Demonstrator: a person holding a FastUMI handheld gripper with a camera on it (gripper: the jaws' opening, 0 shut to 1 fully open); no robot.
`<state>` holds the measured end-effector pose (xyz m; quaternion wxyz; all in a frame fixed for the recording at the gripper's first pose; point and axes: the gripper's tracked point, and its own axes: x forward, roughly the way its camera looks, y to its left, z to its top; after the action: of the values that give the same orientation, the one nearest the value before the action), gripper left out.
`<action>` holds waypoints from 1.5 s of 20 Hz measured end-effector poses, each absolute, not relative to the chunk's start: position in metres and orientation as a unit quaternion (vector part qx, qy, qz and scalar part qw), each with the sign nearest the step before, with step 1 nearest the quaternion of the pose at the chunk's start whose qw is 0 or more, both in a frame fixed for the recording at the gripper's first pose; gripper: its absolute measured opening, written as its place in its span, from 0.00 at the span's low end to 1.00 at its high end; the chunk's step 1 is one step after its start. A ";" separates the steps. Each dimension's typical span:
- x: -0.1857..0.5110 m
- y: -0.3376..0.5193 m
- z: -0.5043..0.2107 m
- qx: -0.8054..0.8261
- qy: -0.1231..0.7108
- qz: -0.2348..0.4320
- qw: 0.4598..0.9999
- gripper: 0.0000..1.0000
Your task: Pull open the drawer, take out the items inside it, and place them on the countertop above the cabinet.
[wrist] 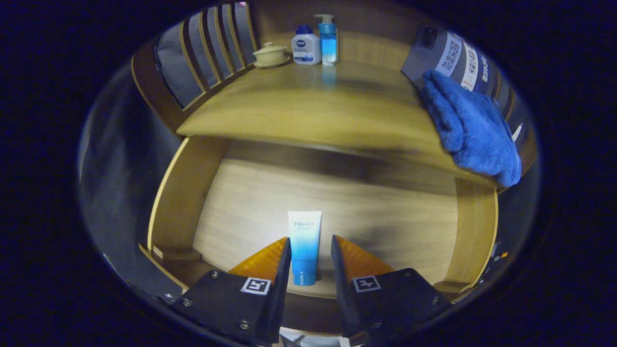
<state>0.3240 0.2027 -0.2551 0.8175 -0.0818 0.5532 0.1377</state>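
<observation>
The drawer (250, 193) is open, and the tool (311, 253), fingers apart around the tube (304, 241), must close next, I think.

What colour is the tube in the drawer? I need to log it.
White at the top fading to blue at the cap; the tube lies between the open claw fingers, gripper view.
</observation>
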 end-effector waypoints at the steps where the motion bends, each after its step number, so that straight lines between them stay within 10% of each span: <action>1: 0.320 0.202 -0.264 -0.084 0.561 0.138 0.812 0.47; 11: 0.302 0.202 -0.300 -0.133 0.592 0.137 0.783 0.47; 14: 0.307 0.191 -0.300 -0.171 0.571 0.121 0.794 0.23; 30: 0.408 0.216 -0.161 -0.047 0.454 0.119 0.882 0.23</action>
<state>0.4082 0.2160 -0.1606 0.8817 -0.0470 0.4542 0.1191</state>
